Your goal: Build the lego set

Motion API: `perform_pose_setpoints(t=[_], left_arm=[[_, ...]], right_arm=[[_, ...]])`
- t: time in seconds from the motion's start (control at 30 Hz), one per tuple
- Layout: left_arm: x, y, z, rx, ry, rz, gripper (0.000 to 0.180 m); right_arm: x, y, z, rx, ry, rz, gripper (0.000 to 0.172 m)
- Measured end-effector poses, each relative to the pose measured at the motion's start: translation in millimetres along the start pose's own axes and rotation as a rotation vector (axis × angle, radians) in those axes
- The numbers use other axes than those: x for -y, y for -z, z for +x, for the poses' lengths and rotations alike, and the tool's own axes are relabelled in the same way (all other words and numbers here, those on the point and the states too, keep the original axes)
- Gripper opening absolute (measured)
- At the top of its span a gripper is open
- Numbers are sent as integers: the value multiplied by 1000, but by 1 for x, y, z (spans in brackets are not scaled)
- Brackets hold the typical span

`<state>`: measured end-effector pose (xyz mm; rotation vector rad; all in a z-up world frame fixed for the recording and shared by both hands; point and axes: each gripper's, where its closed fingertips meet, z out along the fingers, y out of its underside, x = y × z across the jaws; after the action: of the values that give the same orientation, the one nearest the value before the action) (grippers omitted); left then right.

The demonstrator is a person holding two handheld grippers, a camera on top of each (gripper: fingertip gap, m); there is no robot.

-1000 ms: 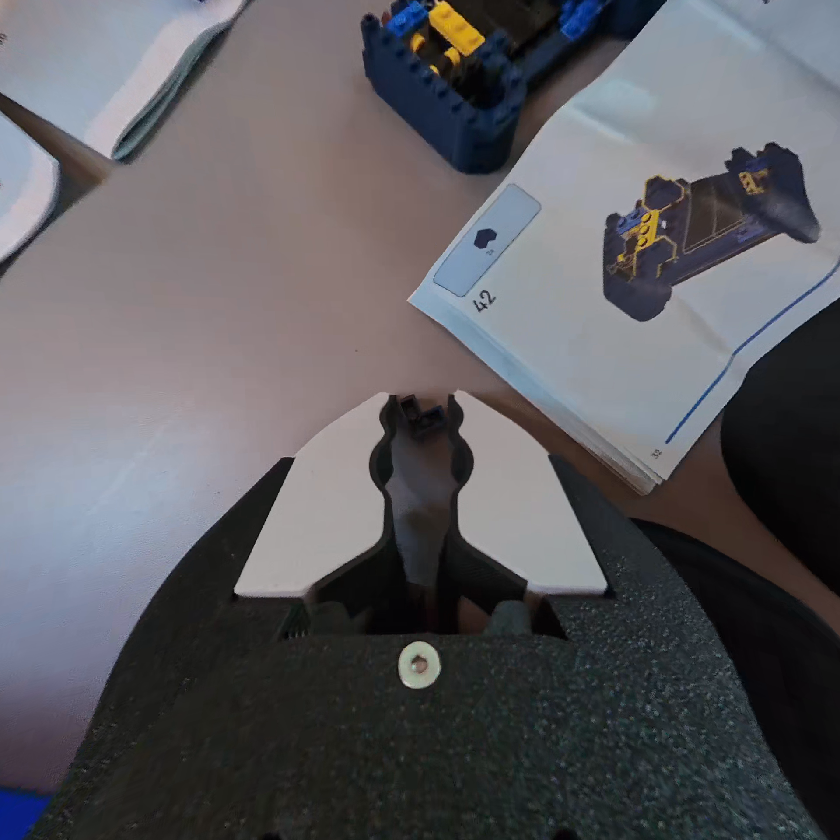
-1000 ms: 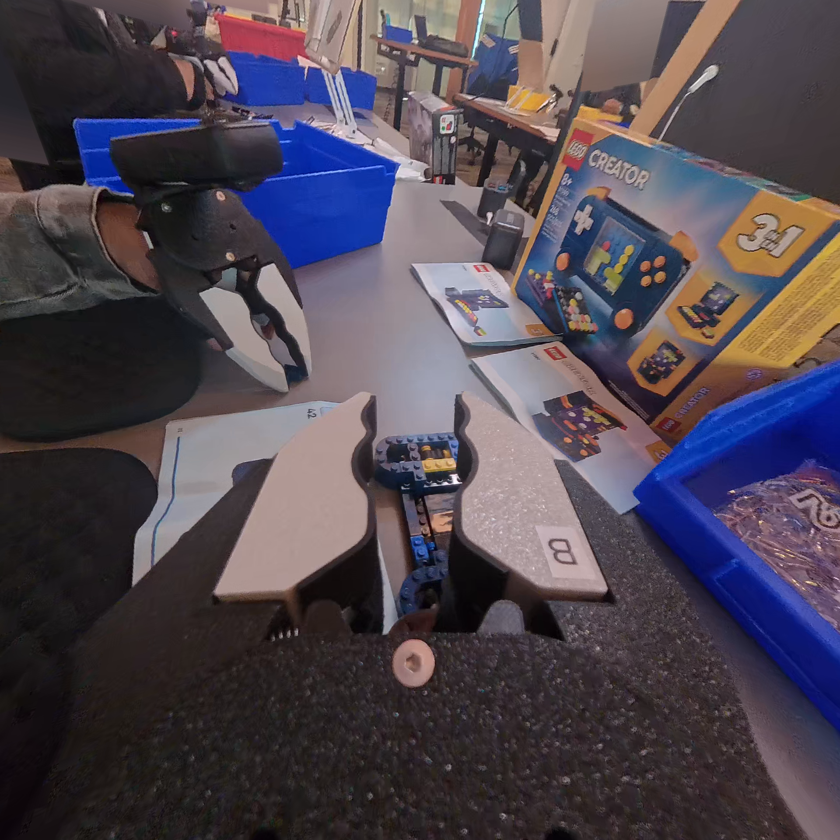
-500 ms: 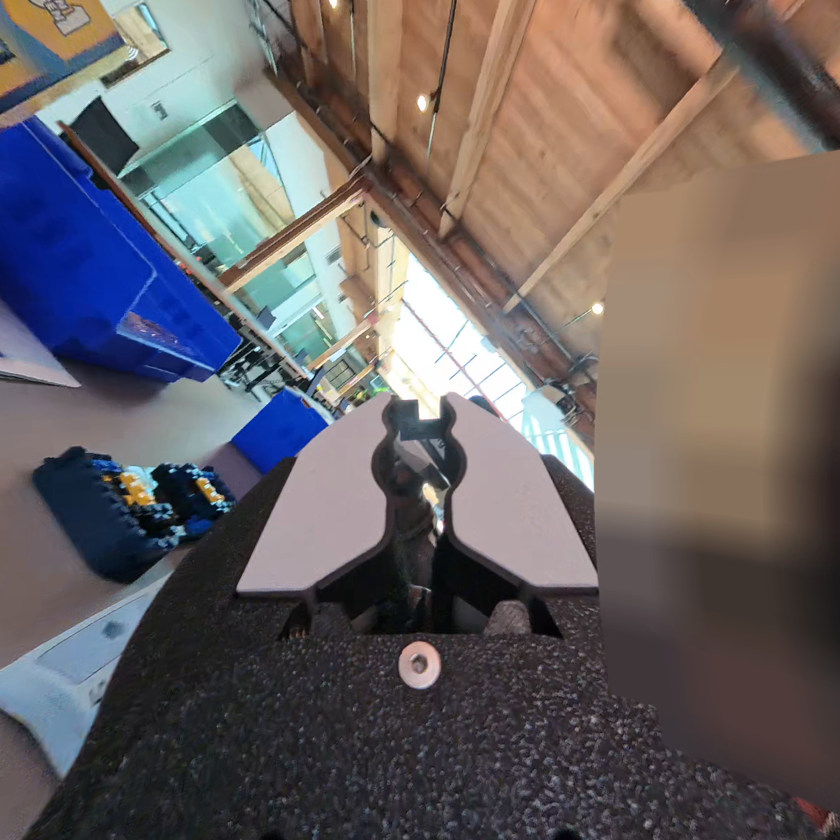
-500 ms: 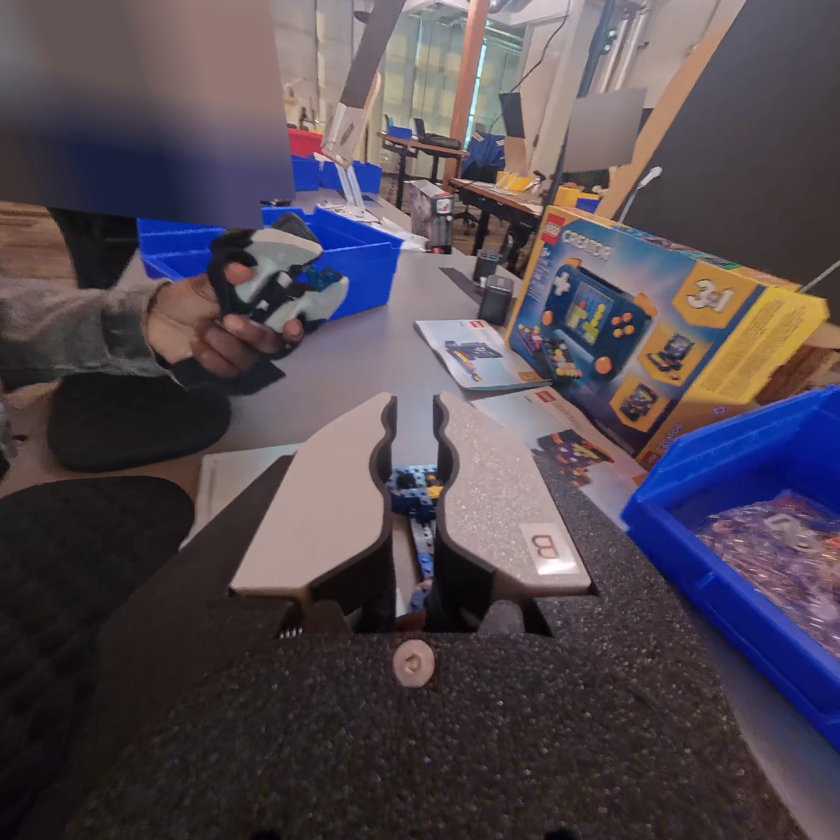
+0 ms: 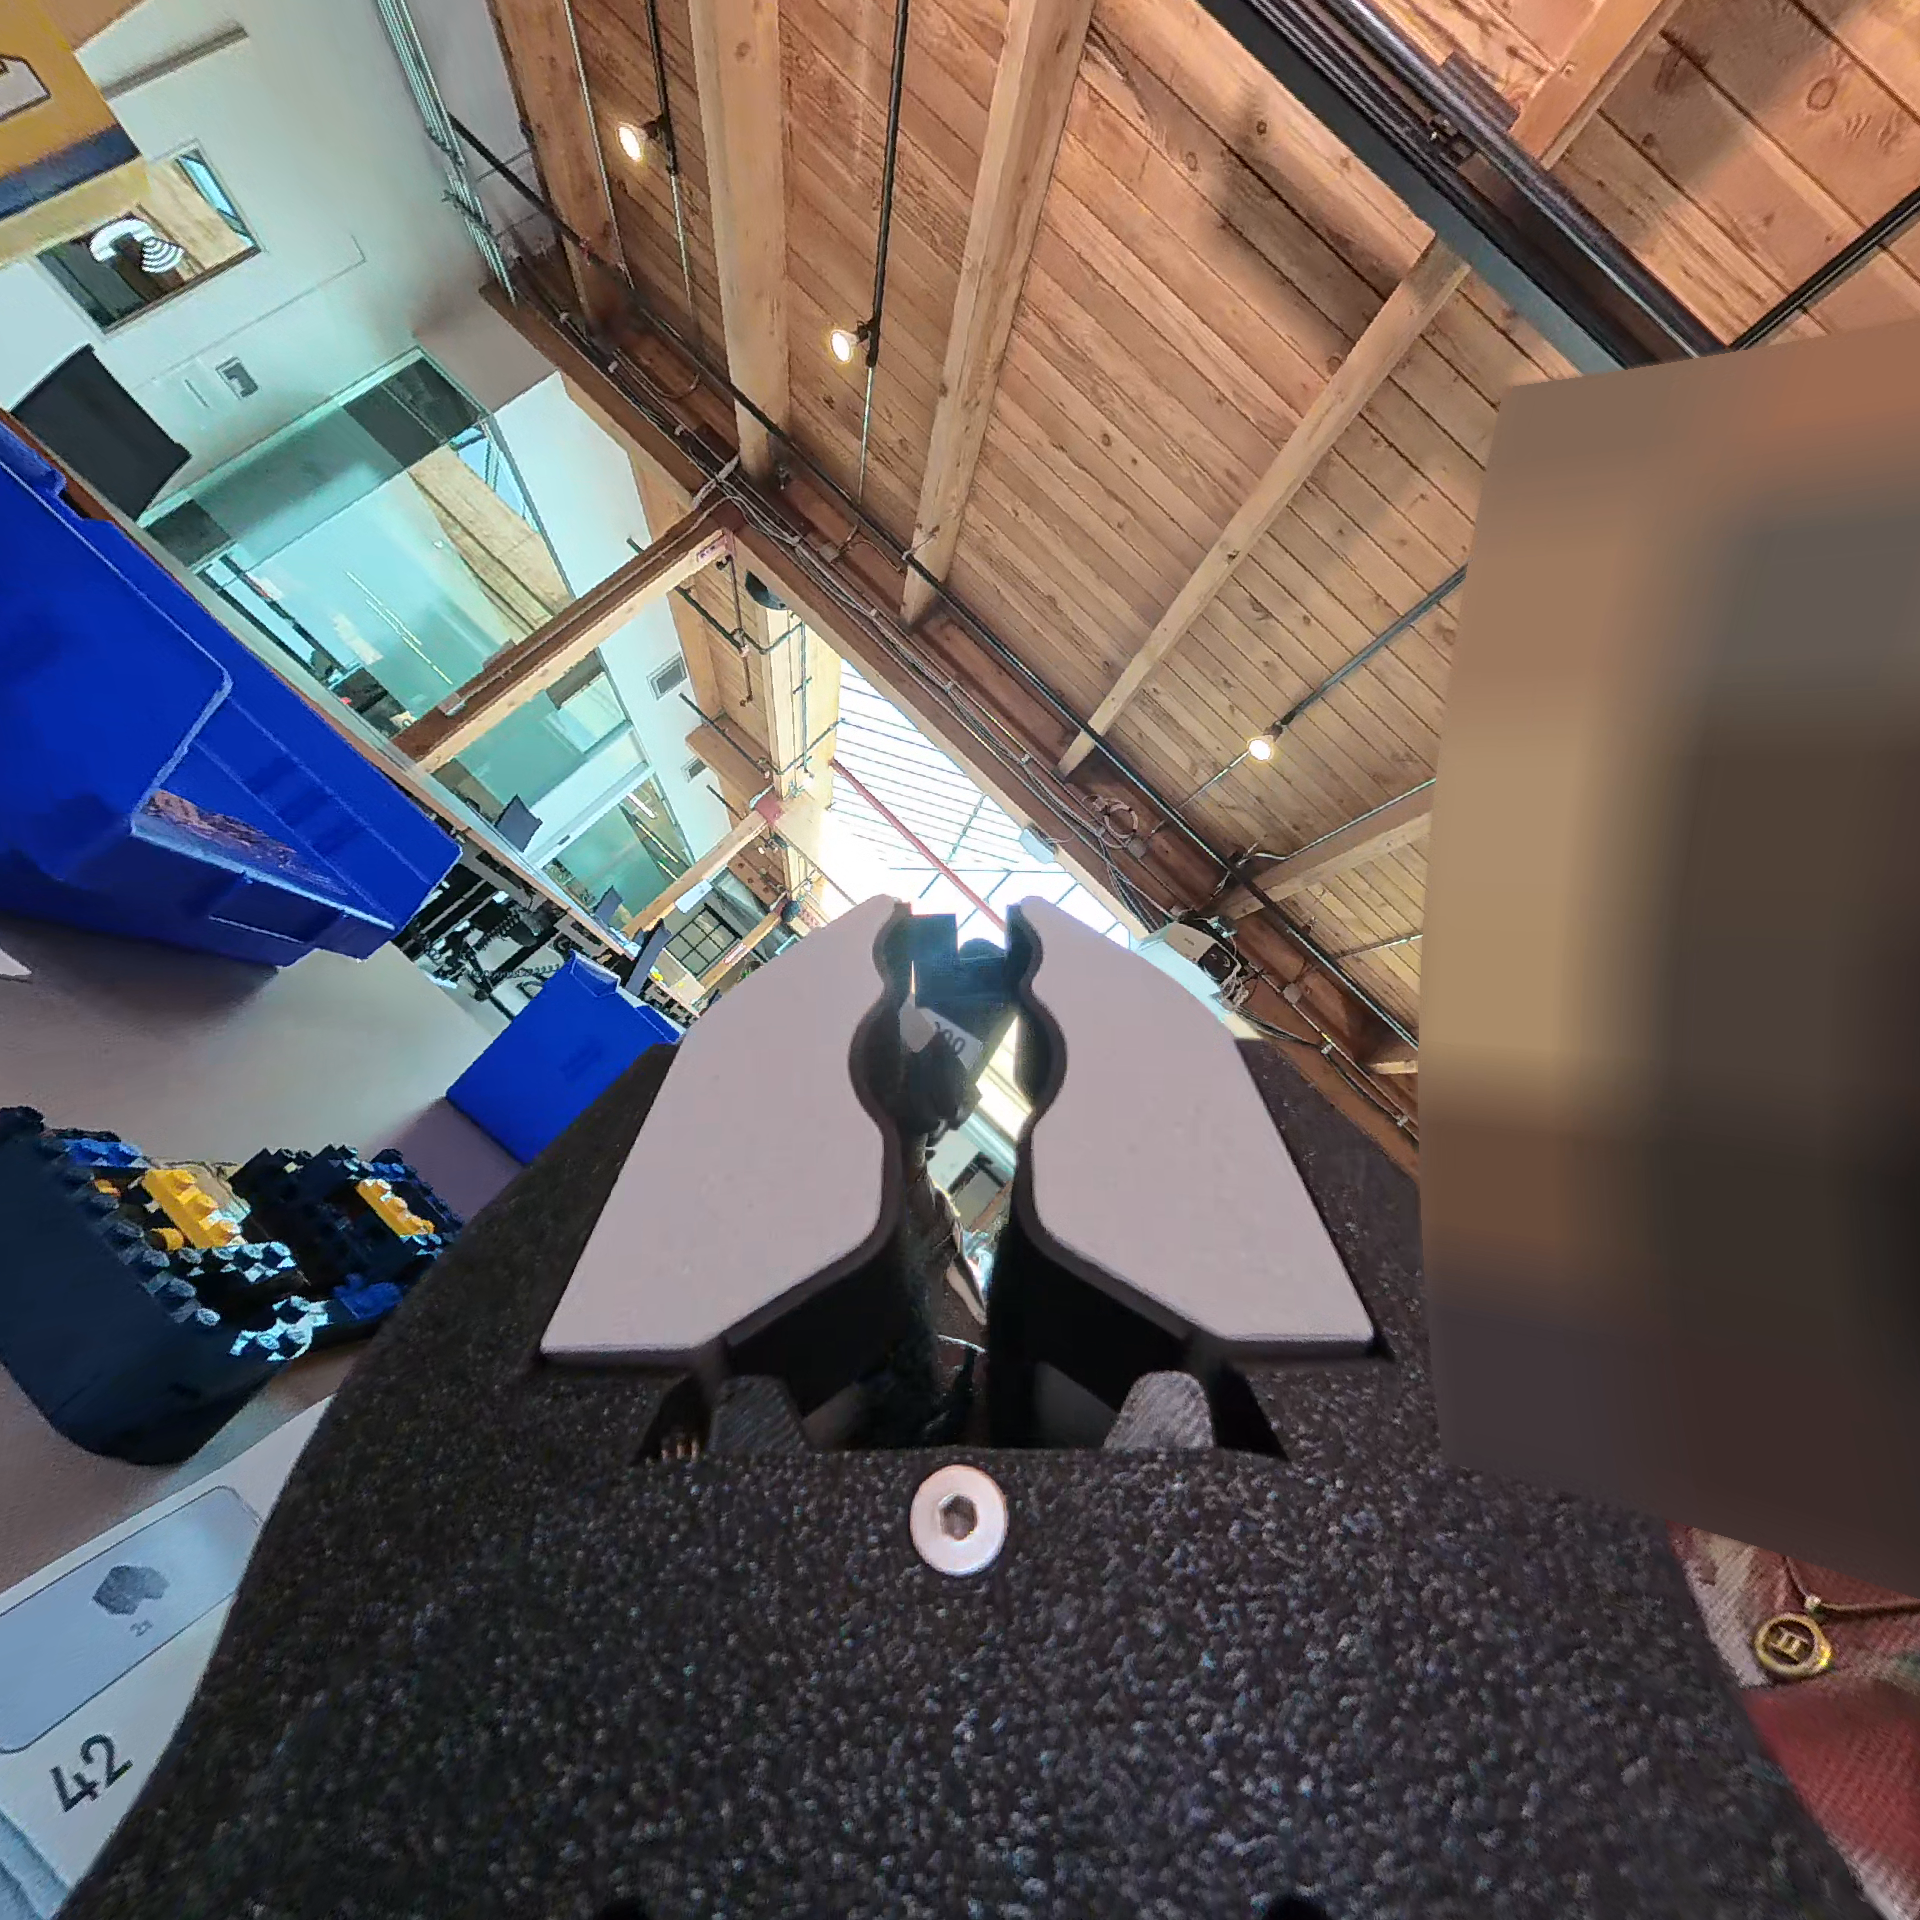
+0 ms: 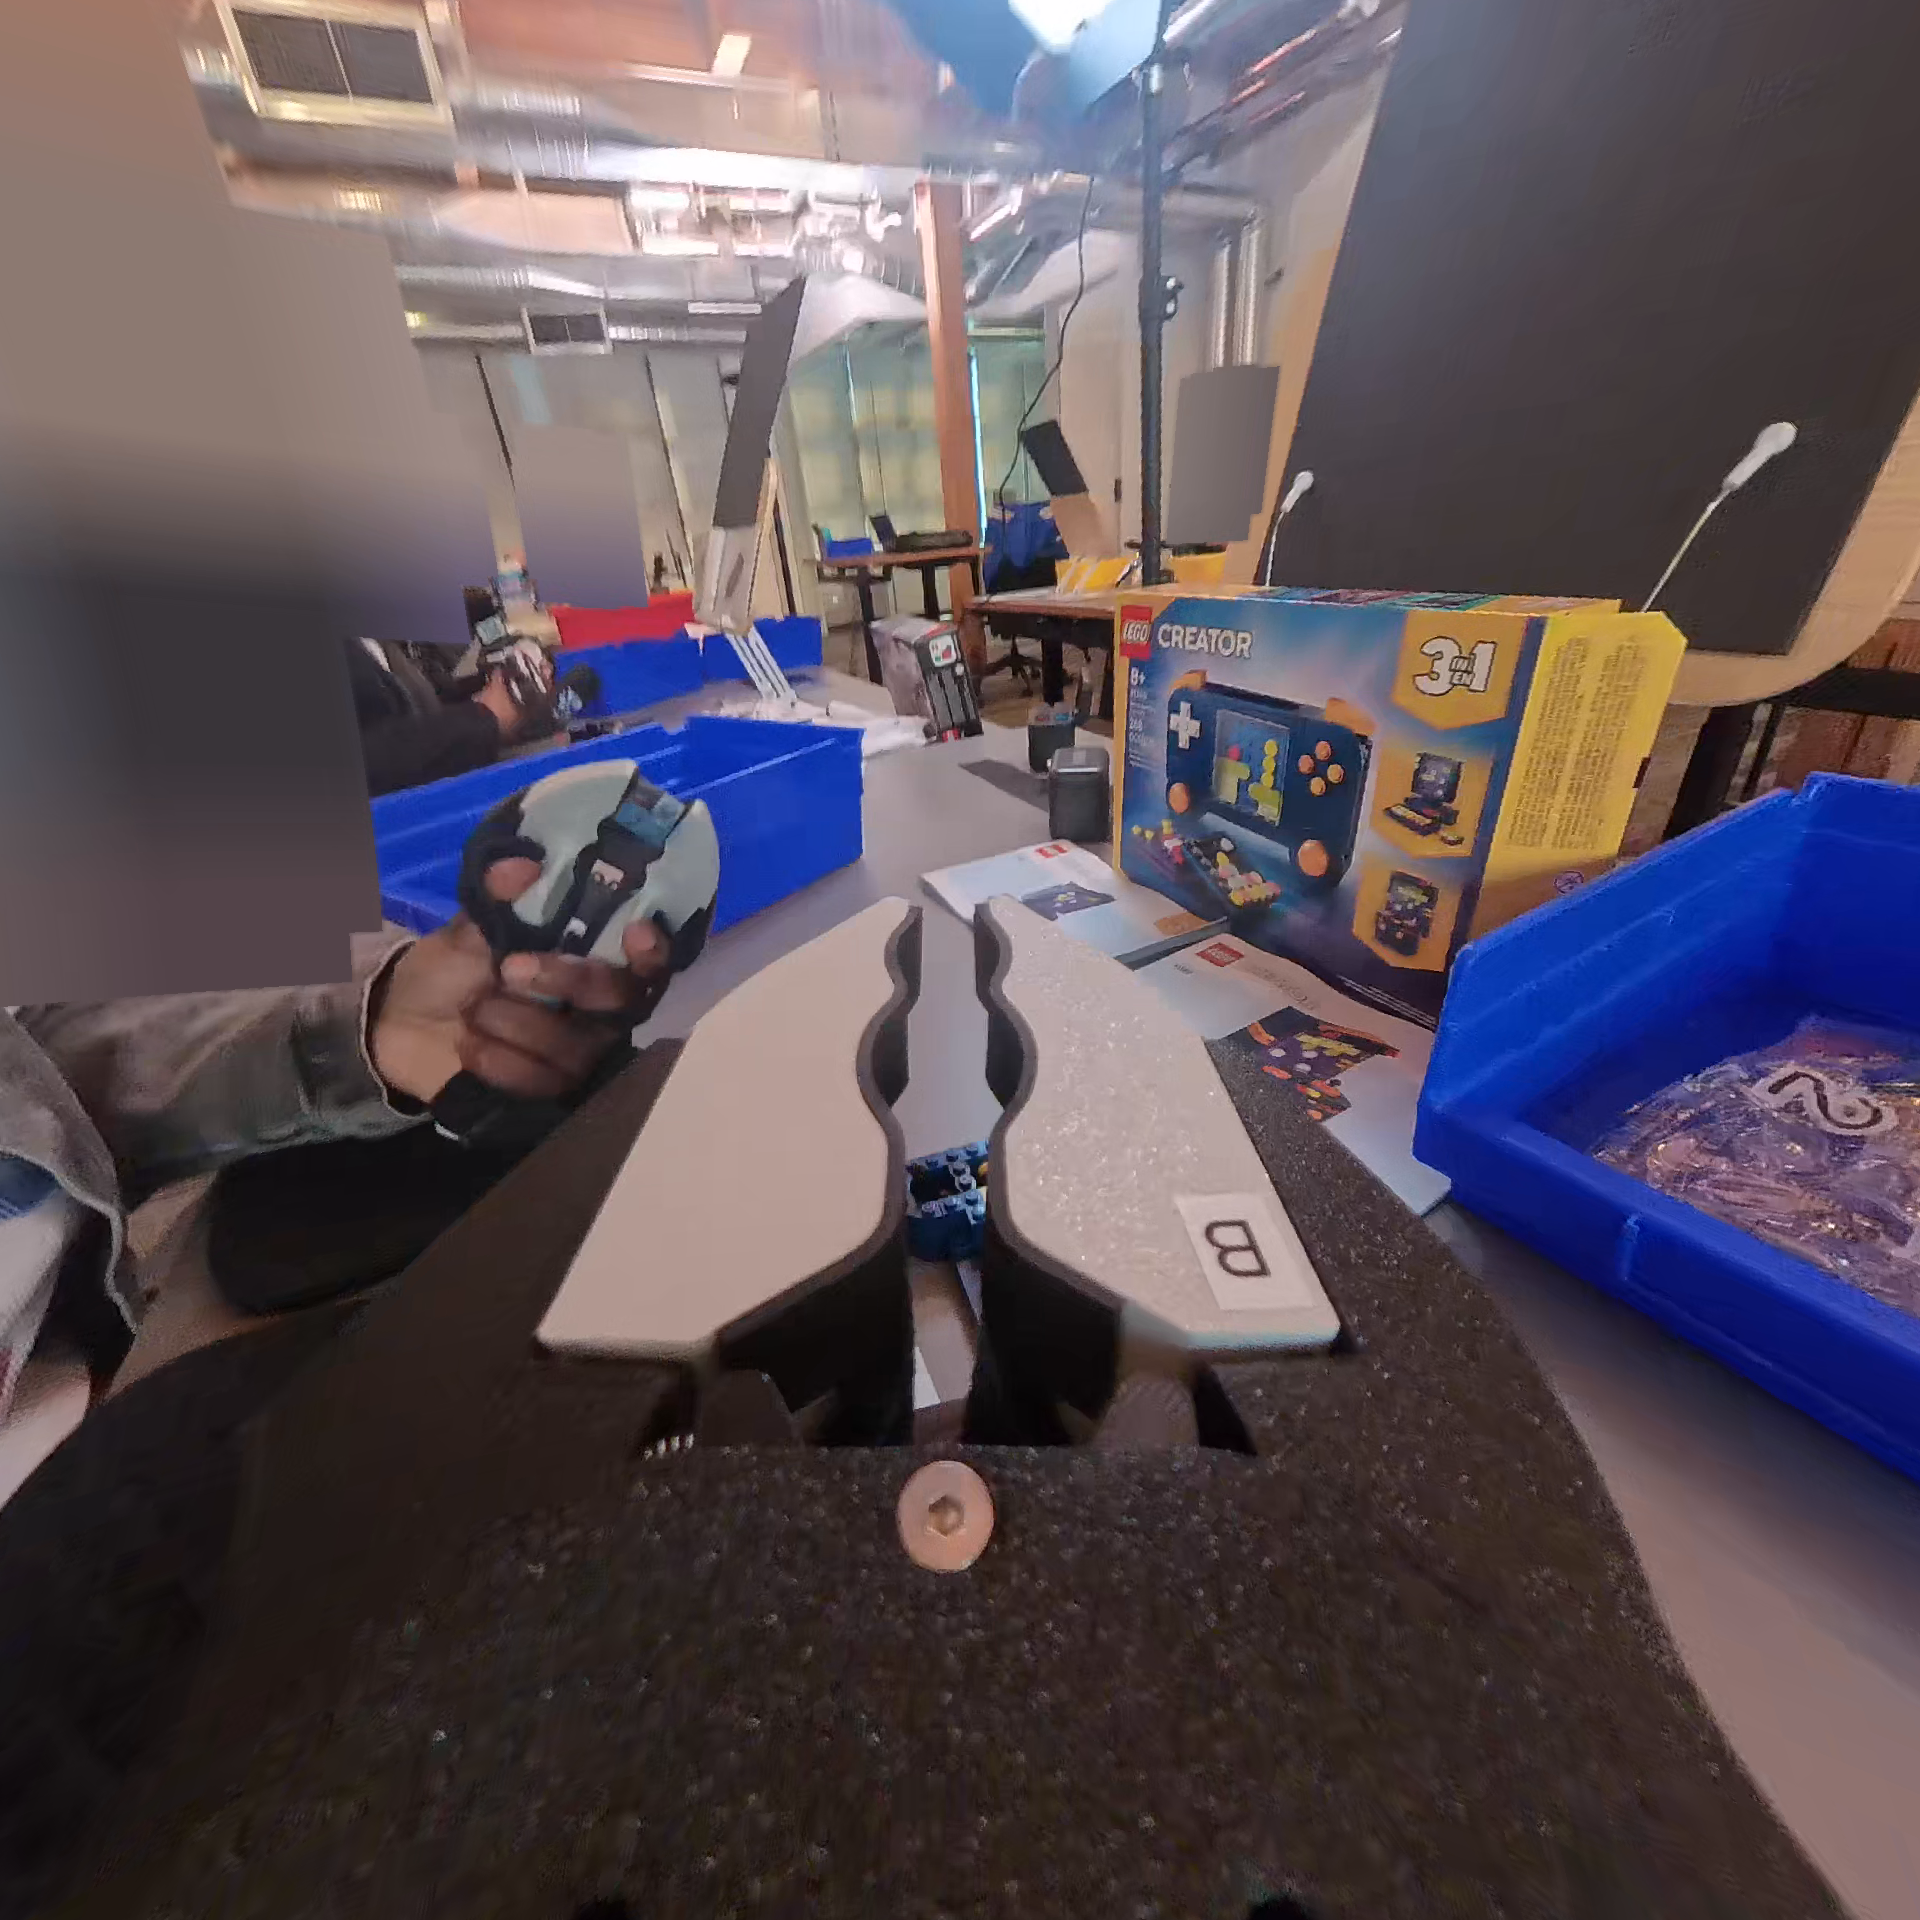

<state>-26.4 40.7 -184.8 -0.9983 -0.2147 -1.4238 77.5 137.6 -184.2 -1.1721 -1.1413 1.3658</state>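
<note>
Right wrist view: grey table (image 6: 935, 831) carries blue bins (image 6: 1558, 1039) in workshop

Your left gripper (image 5: 957, 940): coarse black speckled body, one silver hex-socket screw (image 5: 957, 1525) centred near the front edge. Two pale grey flat fingers (image 5: 769, 1122), black wavy inner edges. Your right gripper (image 6: 948, 920): same black grainy body, same silver hex-socket screw (image 6: 943, 1516); grey fingers (image 6: 1101, 1122), the right-hand one carrying a white rectangular sticker (image 6: 1236, 1250) with a single black letter. Your left hand (image 6: 488, 1029) shows a grey fabric sleeve (image 6: 177, 1070) and a black strap looped over the fingers.
</note>
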Motion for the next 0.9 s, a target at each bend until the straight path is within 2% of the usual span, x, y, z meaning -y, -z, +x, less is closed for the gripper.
perform_pose_setpoints(t=[0.2, 0.37, 0.5, 0.6, 0.73, 0.9], left_arm=[[-3, 0, -1, 6, -15, -8, 16], [-9, -1, -4, 10, -10, -24, 16], [-11, -2, -2, 6, -33, -40, 16], [-13, -2, -4, 15, -16, -47, 16], [-20, -3, -7, 18, 32, -84, 16], [-33, -4, -11, 26, 80, -145, 16]], right_arm=[[-13, -10, 0, 10, -64, -25, 8], [-43, -47, -44, 169, -145, -158, 16], [-61, -54, -75, 291, -59, -286, 22], [-68, -49, -72, 282, -28, -340, 23], [-57, -63, -77, 249, 56, -212, 25], [-42, -70, -98, 234, 341, -64, 26]])
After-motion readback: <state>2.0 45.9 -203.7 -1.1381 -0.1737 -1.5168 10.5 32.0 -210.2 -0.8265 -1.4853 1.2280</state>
